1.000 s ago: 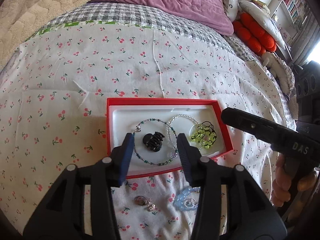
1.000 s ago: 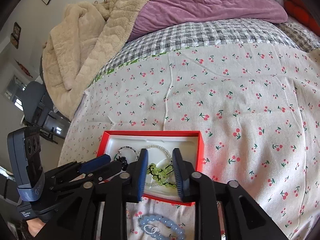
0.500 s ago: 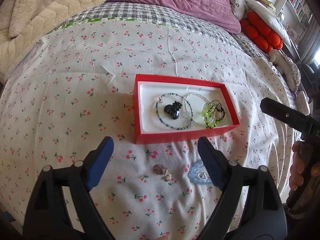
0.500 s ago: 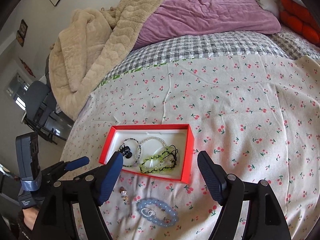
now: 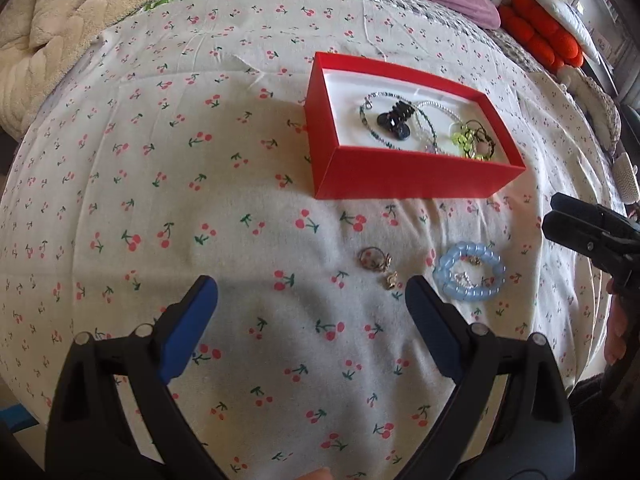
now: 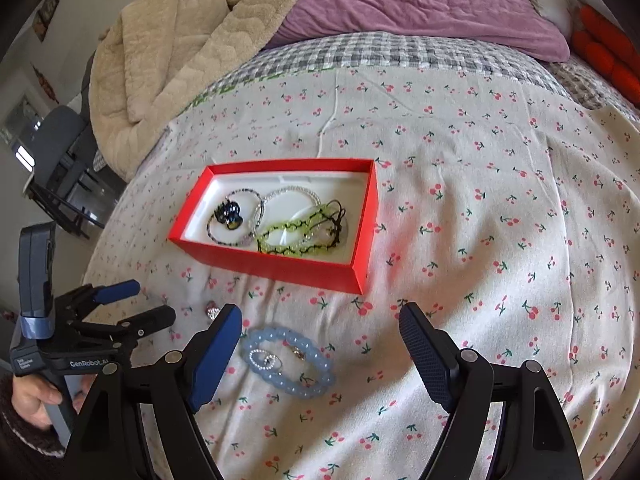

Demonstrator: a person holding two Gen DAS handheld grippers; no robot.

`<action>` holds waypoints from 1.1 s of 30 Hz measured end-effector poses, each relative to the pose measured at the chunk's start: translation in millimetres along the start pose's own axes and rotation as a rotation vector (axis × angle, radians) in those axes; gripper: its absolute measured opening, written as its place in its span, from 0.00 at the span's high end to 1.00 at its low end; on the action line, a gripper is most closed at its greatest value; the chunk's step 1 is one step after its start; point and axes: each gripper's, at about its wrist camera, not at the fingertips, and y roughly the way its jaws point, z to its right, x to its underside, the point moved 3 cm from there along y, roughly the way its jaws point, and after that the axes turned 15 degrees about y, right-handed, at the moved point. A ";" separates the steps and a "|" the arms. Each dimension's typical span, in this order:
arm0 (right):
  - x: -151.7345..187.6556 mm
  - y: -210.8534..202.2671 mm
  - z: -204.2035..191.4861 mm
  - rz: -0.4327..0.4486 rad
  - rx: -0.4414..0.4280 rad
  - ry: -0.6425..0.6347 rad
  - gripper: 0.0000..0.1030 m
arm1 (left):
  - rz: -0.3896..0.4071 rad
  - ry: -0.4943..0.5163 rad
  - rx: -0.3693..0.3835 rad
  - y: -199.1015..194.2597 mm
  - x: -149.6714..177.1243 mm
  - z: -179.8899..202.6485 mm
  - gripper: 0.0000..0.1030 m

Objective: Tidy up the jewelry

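A red box [image 5: 404, 176] with a white inside stands on the cherry-print sheet; it also shows in the right wrist view [image 6: 280, 266]. In it lie a black hair claw [image 5: 394, 120], thin bead bracelets [image 6: 288, 194] and a green bracelet [image 6: 296, 236]. In front of the box lie a pale blue bead bracelet [image 5: 470, 272], [image 6: 288, 356] and small earrings [image 5: 378, 264]. My left gripper [image 5: 312, 320] is open and empty, near side of the earrings. My right gripper [image 6: 320, 344] is open and empty, just above the blue bracelet.
A beige blanket [image 6: 168, 52] and a purple pillow [image 6: 420, 4] lie at the far end of the bed. Orange cushions [image 5: 540, 36] sit far right. The bed edge drops off at the left [image 6: 96, 216].
Both grippers have opened wide and pulled back from the box toward the near side. The hair claw and green bracelet now lie in the box.
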 end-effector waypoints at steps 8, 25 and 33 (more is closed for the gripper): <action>29.9 14.5 -1.2 -0.036 0.020 -0.087 0.20 | 0.014 0.085 0.059 4.3 17.0 10.8 0.08; 43.2 29.5 -11.8 0.011 -0.046 -0.228 0.30 | 0.133 0.244 0.171 3.1 4.8 38.4 0.51; 41.9 46.1 -9.4 -0.032 -0.004 -0.263 0.67 | 0.120 0.231 0.152 14.4 -5.7 30.6 0.61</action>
